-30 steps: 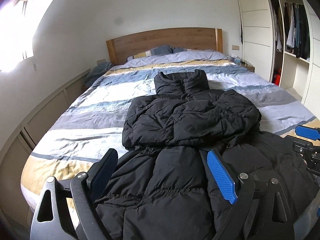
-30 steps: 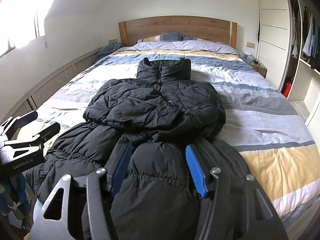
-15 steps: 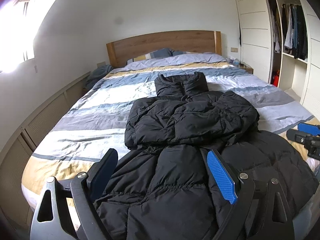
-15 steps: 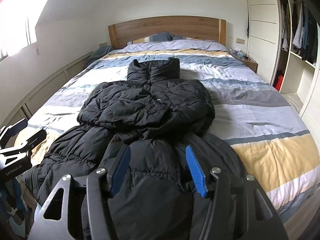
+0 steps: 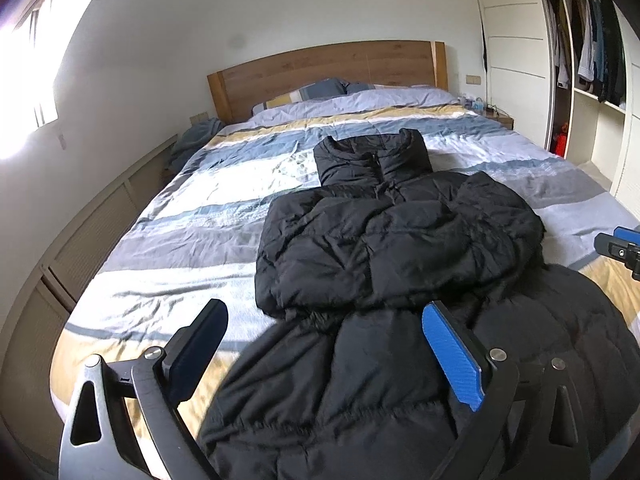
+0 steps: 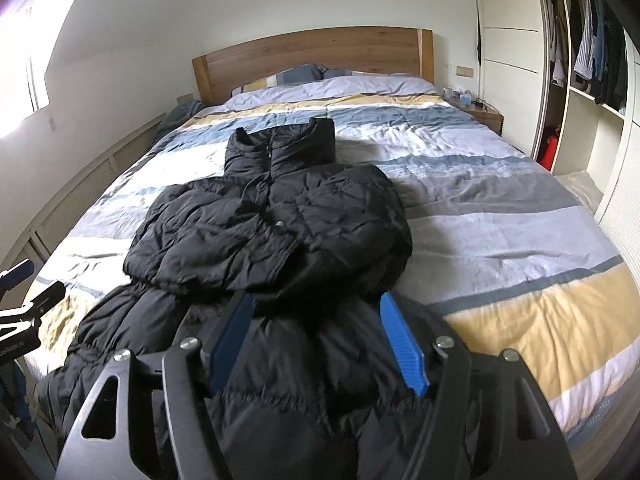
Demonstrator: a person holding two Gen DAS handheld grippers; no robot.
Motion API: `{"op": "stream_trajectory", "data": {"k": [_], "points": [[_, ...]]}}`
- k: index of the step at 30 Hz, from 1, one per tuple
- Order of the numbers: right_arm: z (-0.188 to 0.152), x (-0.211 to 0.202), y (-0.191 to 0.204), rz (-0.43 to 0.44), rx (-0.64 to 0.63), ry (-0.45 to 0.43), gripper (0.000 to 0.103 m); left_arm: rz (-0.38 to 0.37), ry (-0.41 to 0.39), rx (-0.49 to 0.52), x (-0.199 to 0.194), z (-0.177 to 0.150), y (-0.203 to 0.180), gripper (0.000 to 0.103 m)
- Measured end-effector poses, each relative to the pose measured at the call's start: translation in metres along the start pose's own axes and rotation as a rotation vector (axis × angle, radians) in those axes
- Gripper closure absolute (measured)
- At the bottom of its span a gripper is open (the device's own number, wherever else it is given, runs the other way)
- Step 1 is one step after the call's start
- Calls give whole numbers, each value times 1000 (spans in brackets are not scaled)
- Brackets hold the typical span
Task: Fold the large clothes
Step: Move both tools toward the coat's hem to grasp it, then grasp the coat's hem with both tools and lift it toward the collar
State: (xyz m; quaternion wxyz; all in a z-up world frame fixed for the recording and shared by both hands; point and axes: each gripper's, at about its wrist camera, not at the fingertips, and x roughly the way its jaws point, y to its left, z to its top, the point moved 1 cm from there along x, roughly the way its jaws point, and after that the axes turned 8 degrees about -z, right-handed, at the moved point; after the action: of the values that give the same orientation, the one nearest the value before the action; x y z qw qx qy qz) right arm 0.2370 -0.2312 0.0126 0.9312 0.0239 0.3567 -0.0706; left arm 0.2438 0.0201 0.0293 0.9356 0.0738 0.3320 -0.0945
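Black puffer coat (image 5: 400, 280) lying lengthwise on the striped bed (image 5: 192, 232), collar pointing away from both tools toward the wooden headboard (image 5: 328, 68), sleeves folded across the chest. Its hem end spreads directly ahead of and beneath the left gripper (image 5: 324, 360) and right gripper (image 6: 316, 340). Both sets of jaws stand wide apart, holding nothing.

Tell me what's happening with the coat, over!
Left gripper open, empty, above the hem. Right gripper open, empty too. Coat flat on bed, sleeves folded across chest, bottom half unfolded. Nothing in the way.
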Motion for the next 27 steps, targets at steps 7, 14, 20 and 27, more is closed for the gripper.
{"op": "stream_trajectory", "data": {"k": [7,14,20,27], "points": [[57,43,-10,-15,-18,-7,37,-91,50,-105,54,73,58,6],[133,113,-13,-10,-47,-5,37,-173,139,-189,143,136,108,12],[204,205,-9,48,-15,44,37,-228,200,-274,242,191,144,12],[267,325,-1,136,94,103,37,-274,238,-406,355,233,165,13]]}}
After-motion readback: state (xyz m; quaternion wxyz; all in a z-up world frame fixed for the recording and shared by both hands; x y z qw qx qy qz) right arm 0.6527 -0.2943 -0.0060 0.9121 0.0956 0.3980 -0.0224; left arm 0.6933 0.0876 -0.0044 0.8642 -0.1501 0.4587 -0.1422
